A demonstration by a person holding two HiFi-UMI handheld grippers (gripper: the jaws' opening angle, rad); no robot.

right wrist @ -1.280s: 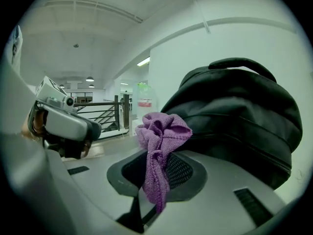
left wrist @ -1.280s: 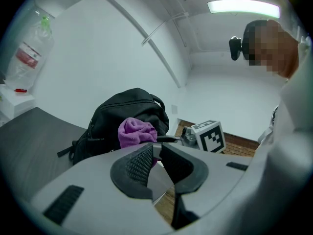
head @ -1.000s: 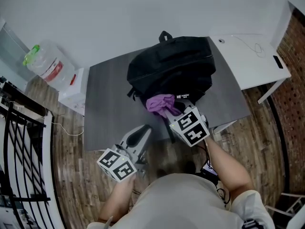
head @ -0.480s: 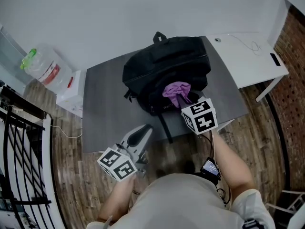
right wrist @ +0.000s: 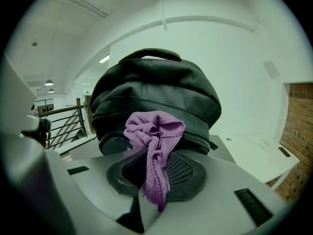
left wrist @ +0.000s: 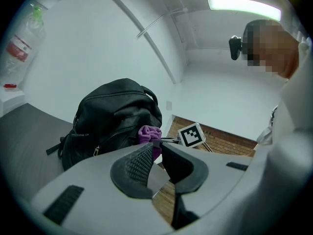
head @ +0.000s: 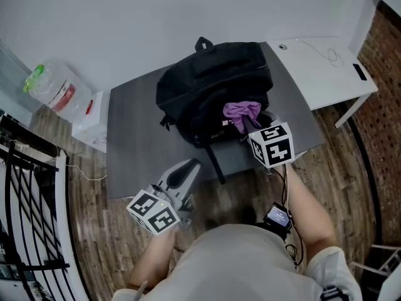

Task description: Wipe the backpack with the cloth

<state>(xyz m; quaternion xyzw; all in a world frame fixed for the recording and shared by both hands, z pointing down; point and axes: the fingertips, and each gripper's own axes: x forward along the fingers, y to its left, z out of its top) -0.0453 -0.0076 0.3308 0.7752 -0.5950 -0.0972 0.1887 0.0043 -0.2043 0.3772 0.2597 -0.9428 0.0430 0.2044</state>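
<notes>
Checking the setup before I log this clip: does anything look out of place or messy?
Nothing spilled or damaged. The backpack lies on the grey table, one strap trailing toward its front edge. Only oddity: the cloth is bunched up in the right tongs, not spread flat.

Even, diffuse indoor light, bright throughout; a ceiling light strip [left wrist: 244,4] glares in the left gripper view. Shadows are soft. Both gripper views show strong fisheye bending and black vignetted corners. The black backpack [head: 213,86] loses surface detail; the purple cloth [right wrist: 154,141] is sharp.
</notes>
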